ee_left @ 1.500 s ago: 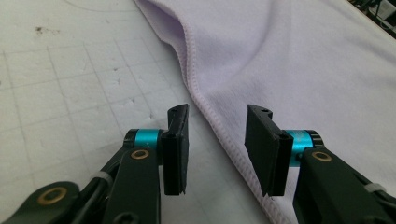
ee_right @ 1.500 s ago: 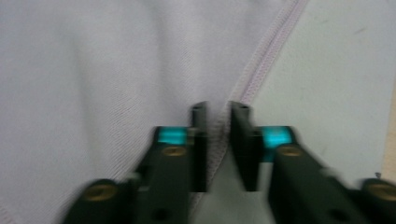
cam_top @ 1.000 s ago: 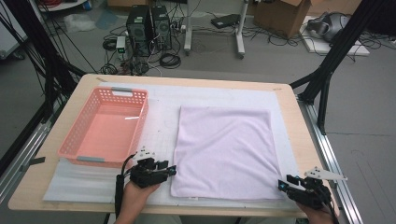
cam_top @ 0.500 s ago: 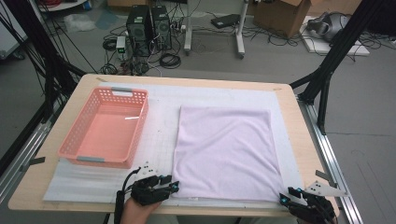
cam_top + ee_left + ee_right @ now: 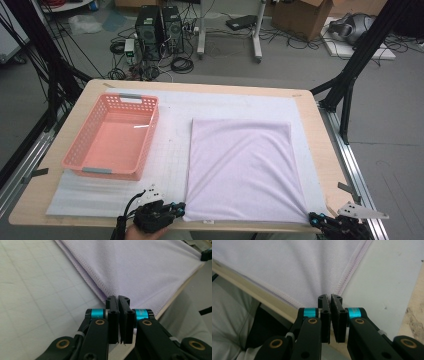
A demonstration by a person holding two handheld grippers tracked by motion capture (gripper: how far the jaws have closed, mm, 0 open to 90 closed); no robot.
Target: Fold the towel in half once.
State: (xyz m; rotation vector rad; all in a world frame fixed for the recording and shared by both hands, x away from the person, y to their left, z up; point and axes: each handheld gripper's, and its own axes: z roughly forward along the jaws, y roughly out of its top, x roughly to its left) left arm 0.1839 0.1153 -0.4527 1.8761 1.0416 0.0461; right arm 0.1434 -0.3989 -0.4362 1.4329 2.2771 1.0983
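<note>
**Both grippers pinched shut at near table edge**

Left gripper (image 5: 176, 207) low at bottom left of the high view, hand (image 5: 142, 231) under it, jaws just closed, pads clamped on a cloth corner (image 5: 110, 293). Right gripper (image 5: 315, 218) at bottom right, jaws just closed too, pinching the other near corner (image 5: 329, 291). Both point forward, roughly level.
</note>
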